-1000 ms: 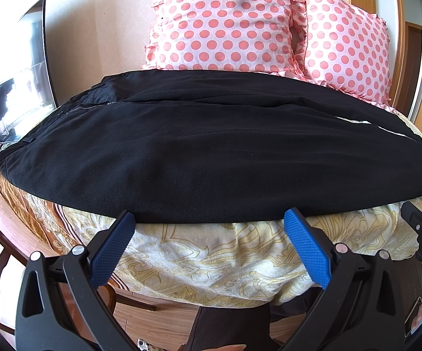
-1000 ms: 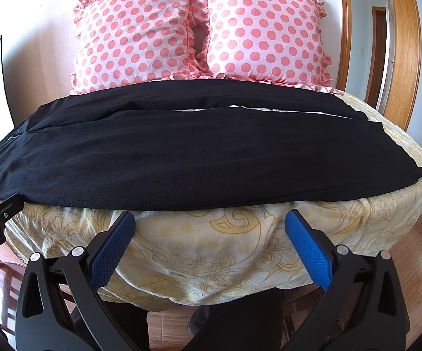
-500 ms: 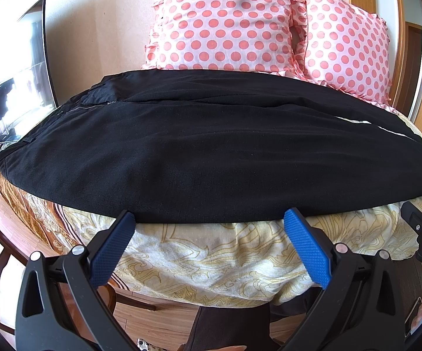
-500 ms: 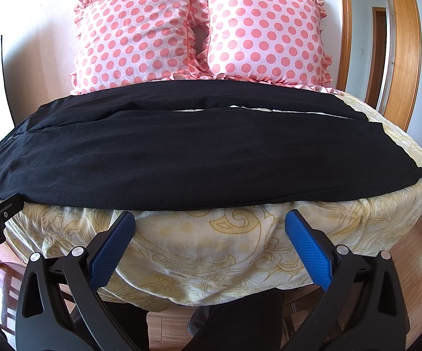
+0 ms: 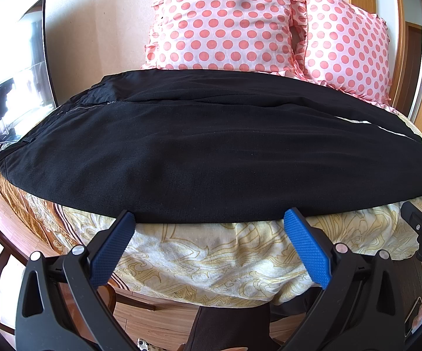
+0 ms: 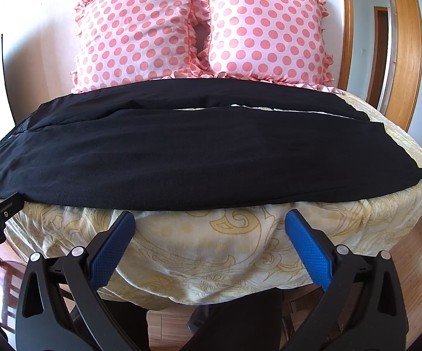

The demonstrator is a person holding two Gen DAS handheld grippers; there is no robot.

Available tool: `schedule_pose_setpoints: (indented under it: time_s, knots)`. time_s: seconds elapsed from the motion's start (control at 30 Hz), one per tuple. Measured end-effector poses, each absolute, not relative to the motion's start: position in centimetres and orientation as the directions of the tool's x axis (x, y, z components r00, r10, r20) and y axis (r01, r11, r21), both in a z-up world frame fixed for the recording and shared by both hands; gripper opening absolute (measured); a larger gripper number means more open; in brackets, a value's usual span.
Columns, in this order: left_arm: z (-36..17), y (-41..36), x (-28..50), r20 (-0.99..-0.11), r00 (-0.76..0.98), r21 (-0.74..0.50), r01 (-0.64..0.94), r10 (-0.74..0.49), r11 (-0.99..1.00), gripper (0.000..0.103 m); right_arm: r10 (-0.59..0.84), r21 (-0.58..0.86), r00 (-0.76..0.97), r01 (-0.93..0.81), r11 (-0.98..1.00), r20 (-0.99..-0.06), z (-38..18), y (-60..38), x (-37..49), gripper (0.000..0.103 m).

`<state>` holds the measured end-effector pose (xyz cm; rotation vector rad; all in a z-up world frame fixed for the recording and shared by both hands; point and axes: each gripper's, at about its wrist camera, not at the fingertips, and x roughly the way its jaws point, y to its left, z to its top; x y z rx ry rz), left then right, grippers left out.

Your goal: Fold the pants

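Black pants [image 5: 211, 158] [image 6: 187, 158] lie spread flat across the bed, waistband and zipper to the left, leg ends to the right. The two legs lie side by side with a thin strip of bedsheet showing between them. My left gripper [image 5: 209, 219] stands open just short of the near edge of the pants, nothing between its blue pads. My right gripper [image 6: 210, 219] is open too, hovering over the sheet a little below the pants' near edge. Each gripper shows at the edge of the other's view.
A yellow patterned sheet [image 6: 211, 248] covers the bed and hangs over its near edge. Two pink polka-dot pillows [image 6: 140, 32] [image 6: 266, 32] lean against the wall behind the pants. A mirror [image 5: 15, 82] stands at the left, wooden floor and a chair below.
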<state>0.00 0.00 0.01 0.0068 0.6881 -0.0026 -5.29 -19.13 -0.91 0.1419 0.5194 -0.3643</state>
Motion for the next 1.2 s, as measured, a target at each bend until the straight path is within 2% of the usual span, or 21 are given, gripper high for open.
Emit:
schedule_pose_setpoints:
  time_s: [0.77, 1.03, 1.2]
  knots:
    - [0.0, 0.0, 0.0, -0.636, 0.772, 0.001, 0.002, -0.001, 1.000, 0.101, -0.300, 0.040, 0.807, 0.371, 0.928, -0.508, -0.8, -19.4, -5.5, 0.102]
    - [0.1, 0.0, 0.2, -0.640, 0.769, 0.005, 0.008, -0.003, 1.000, 0.101, -0.252, 0.043, 0.820, 0.319, 0.947, -0.514, -0.7, -19.6, -5.4, 0.102]
    - [0.4, 0.1, 0.2, -0.644, 0.765, 0.033, 0.033, -0.004, 0.999, 0.101, -0.256, 0.081, 0.847, 0.330, 0.941, -0.466, 1.3, -22.2, -6.8, 0.102]
